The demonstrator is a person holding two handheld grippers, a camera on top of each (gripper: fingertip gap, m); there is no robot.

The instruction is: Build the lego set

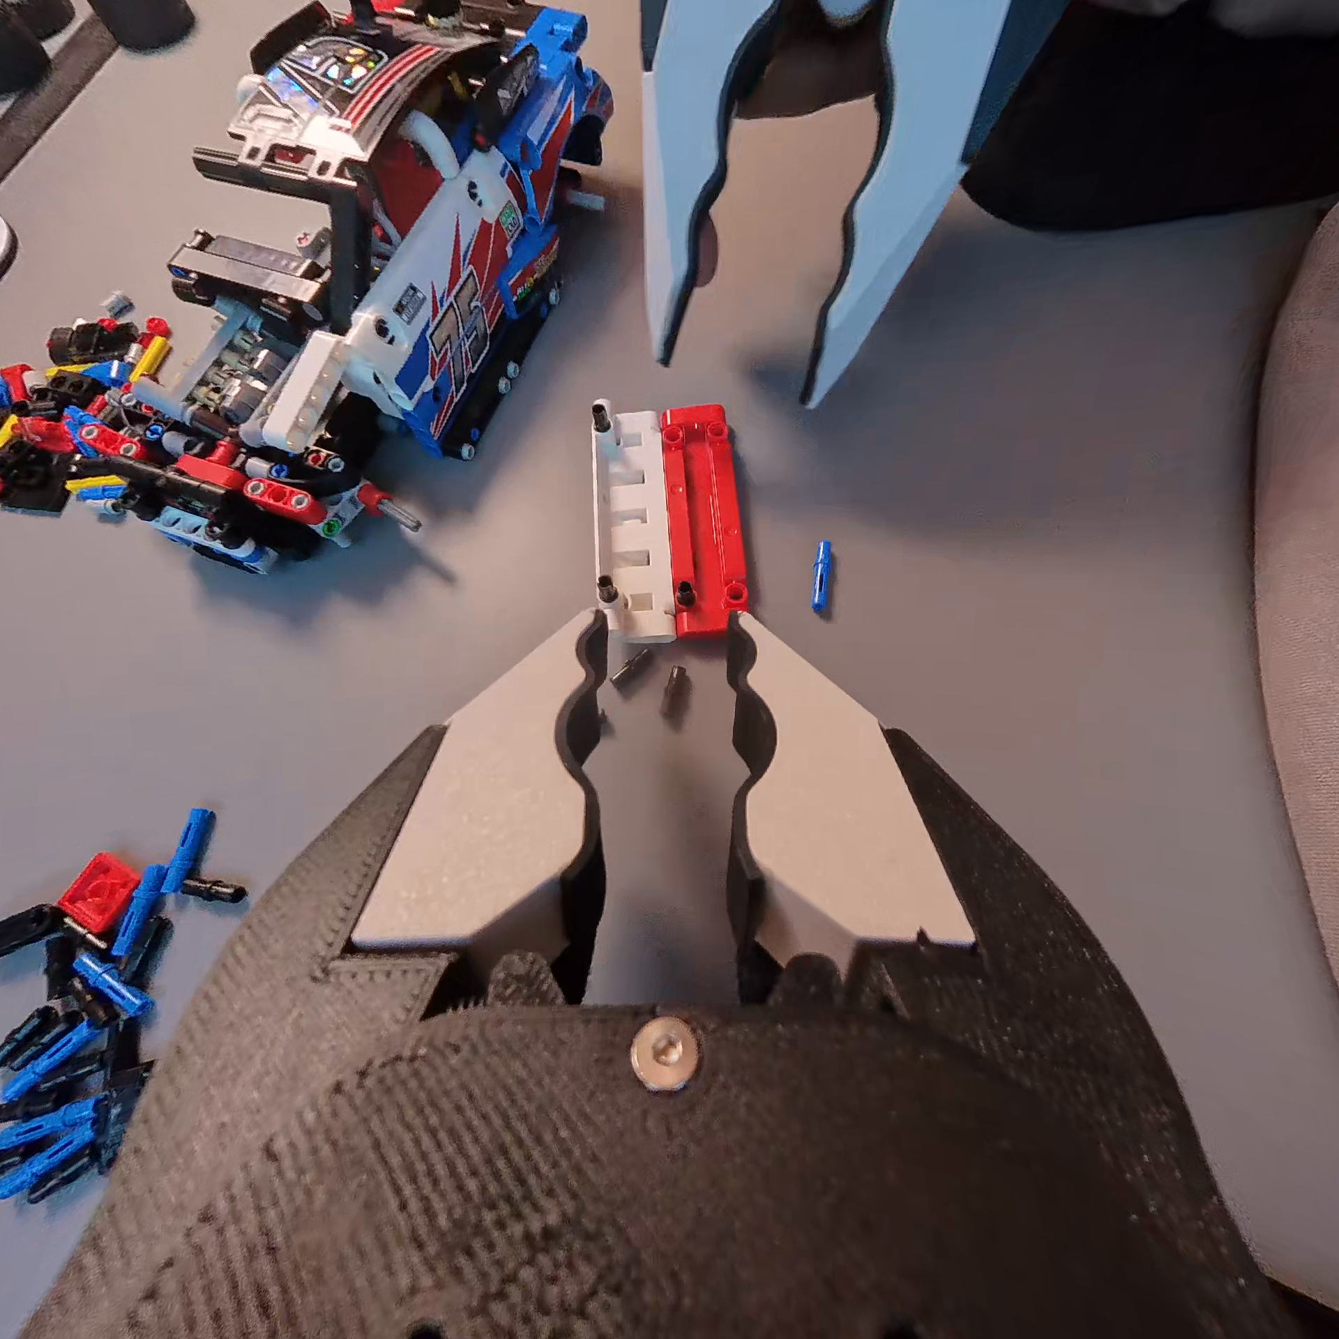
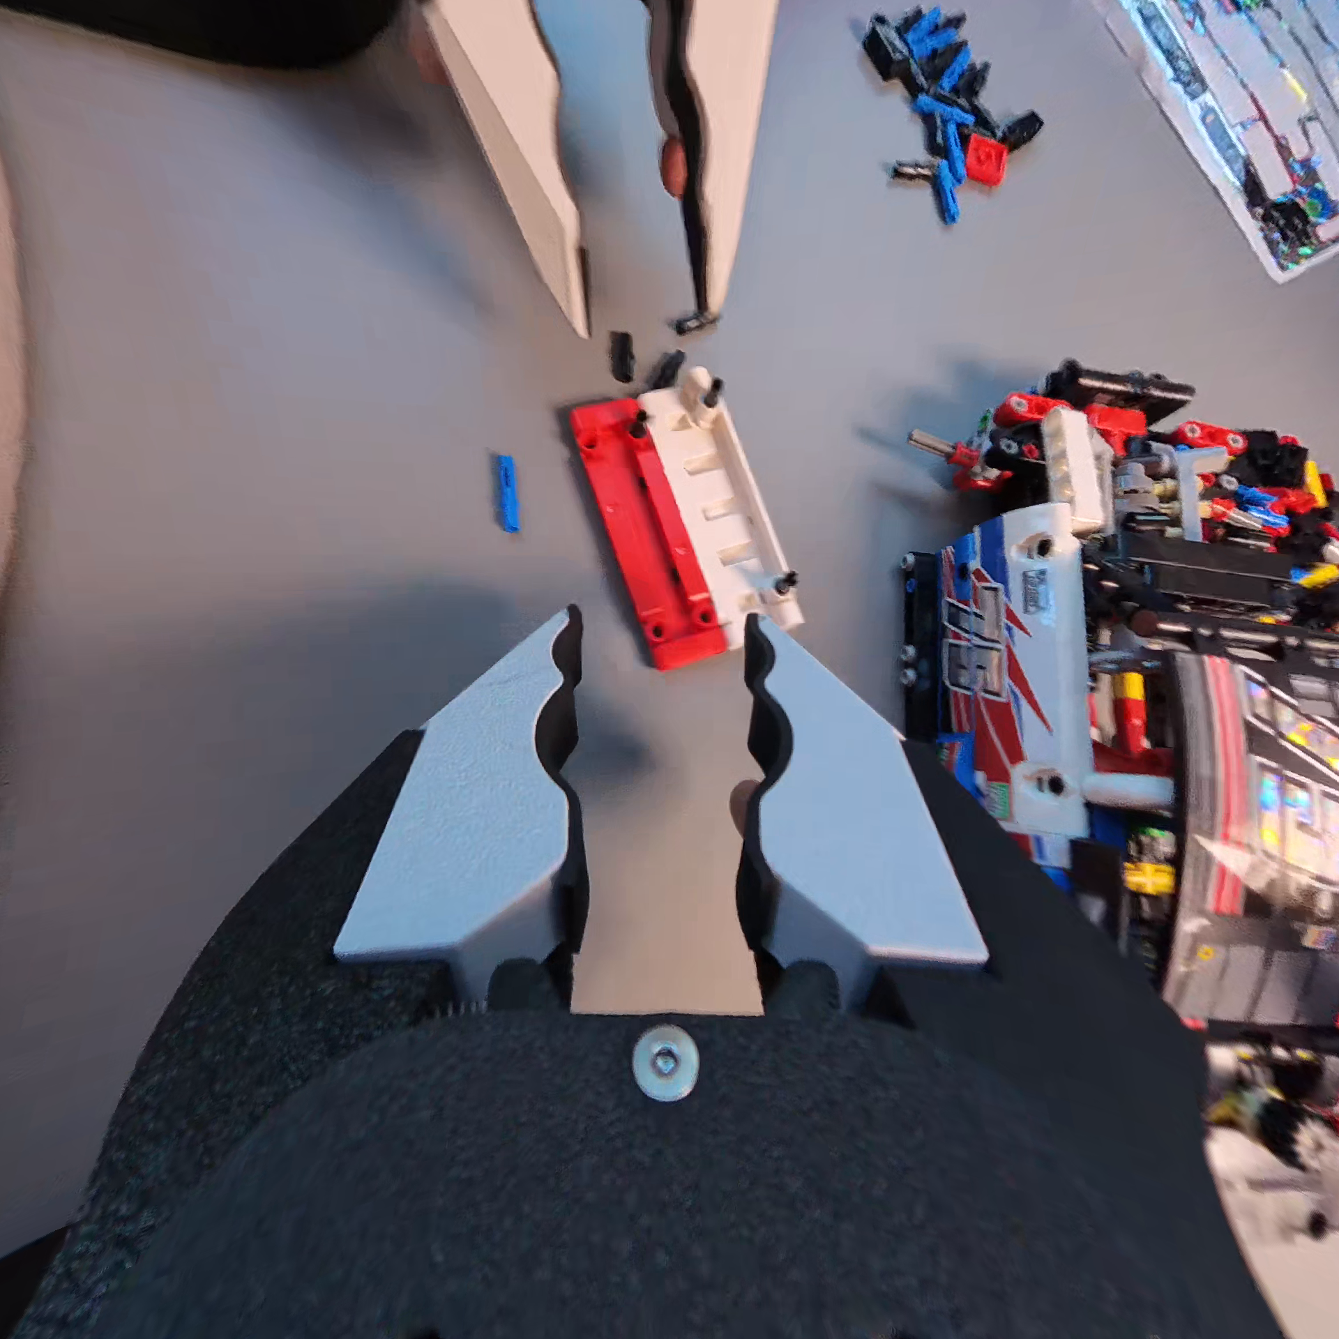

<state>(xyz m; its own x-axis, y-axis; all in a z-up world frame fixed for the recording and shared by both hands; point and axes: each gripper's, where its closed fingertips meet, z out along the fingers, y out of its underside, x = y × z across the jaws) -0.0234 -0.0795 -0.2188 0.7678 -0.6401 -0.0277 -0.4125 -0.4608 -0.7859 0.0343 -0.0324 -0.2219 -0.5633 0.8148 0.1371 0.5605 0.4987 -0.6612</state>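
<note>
Two sets of tongs face each other over a small red-and-white panel (image 1: 670,518) lying flat on the grey bench (image 1: 1014,652), and both stand open with nothing between their fingers. In the left wrist view the left tongs (image 1: 663,627) sit at 6 o'clock of the panel, tips flanking its near end and seemingly just touching it, while the right tongs (image 1: 735,380) hang at 12 o'clock, a little apart from the far end. The step in hand looks like fitting another connector pin into the panel before it joins the truck model (image 1: 406,239), which rests at 10 o'clock. To do it well, one pair should pinch the panel by its long edges to keep it from sliding, and the other should take a loose black pin (image 1: 629,666) by its middle, line it up straight above an empty hole, and press without rocking. A second black pin (image 1: 675,685) lies beside the first, between the left fingers, and a blue pin (image 1: 822,576) lies at 3 o'clock of the panel, apart from it. The panel itself is a white half with a row of slots joined along its length to a glossy red half with a raised central rib; short black pins already stand up near the white half's corners and at one red corner. More loose parts (image 1: 80,1014) sit piled at 8 o'clock.
</note>
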